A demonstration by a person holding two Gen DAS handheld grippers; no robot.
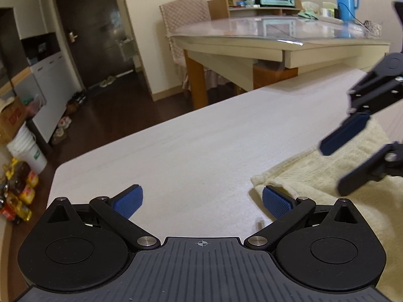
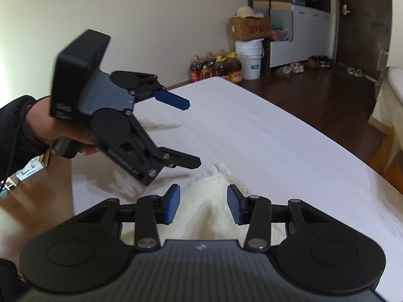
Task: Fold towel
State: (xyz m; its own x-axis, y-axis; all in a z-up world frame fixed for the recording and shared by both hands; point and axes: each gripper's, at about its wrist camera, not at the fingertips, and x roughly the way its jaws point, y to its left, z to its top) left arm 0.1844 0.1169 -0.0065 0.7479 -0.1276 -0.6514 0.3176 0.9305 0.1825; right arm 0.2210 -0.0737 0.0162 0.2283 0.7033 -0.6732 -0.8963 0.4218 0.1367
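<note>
While both tongs (image 1: 202, 202) (image 2: 203, 203) gape empty, the fluffy cream towel (image 2: 209, 214) lies rumpled.

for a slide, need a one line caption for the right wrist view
Right gripper open over a cream towel on the white table, left gripper open alongside.

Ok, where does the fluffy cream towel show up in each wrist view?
Left wrist view: fluffy cream towel at lower right, under the open right claw.
Right wrist view: towel bottom centre, between that claw's blue pads.
Shared landmark: white plastic bucket on the floor.
</note>
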